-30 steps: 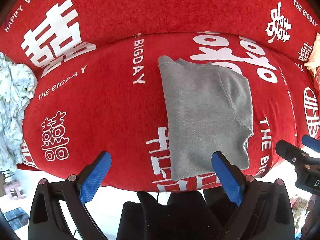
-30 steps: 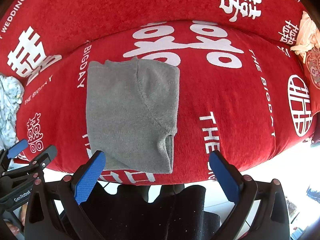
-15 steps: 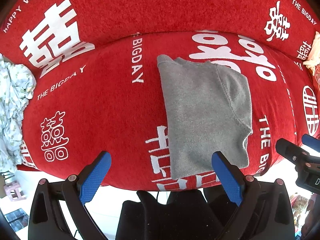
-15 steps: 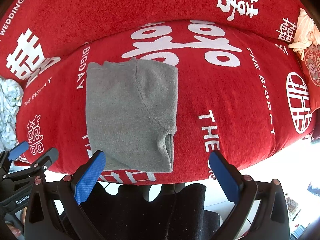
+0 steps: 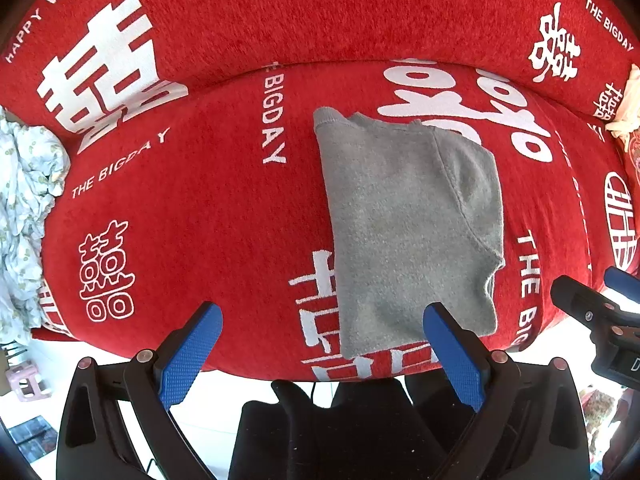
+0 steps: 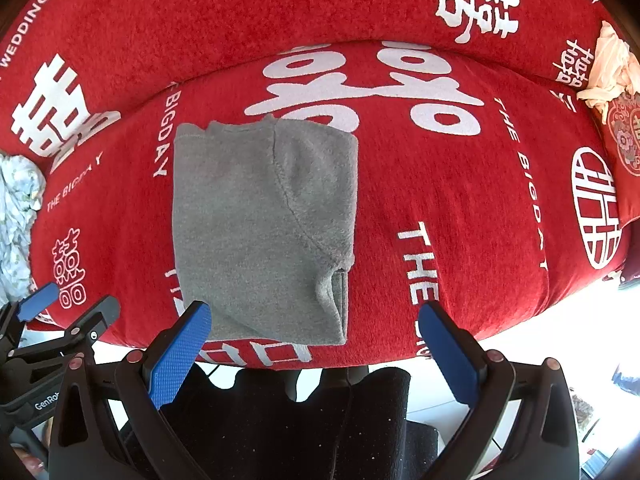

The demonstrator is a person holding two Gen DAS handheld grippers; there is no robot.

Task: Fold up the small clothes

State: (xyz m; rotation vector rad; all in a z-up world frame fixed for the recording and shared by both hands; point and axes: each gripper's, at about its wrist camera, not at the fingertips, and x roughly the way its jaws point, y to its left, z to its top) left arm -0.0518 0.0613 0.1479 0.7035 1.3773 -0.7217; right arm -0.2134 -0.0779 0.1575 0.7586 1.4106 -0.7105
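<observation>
A small grey fleece garment (image 5: 408, 232) lies folded into a rough rectangle on the red sofa seat (image 5: 200, 220); it also shows in the right wrist view (image 6: 260, 224). My left gripper (image 5: 320, 352) is open and empty, held back over the seat's front edge, its right finger near the garment's near edge. My right gripper (image 6: 312, 352) is open and empty, also back from the seat, its left finger near the garment's near left corner. The right gripper shows at the right edge of the left wrist view (image 5: 596, 312). The left gripper shows at the left edge of the right wrist view (image 6: 52, 328).
The sofa has a red cover with white lettering and a backrest (image 5: 320, 12) behind. A pale floral cloth (image 5: 24, 208) is heaped at the left end. A cream cloth (image 6: 608, 68) and a patterned red cushion (image 6: 628, 136) sit at the right end. Light floor (image 6: 560, 344) lies below the seat.
Both grippers have shifted very slightly; the view barely changes. The garment has not moved and both grippers stay open.
</observation>
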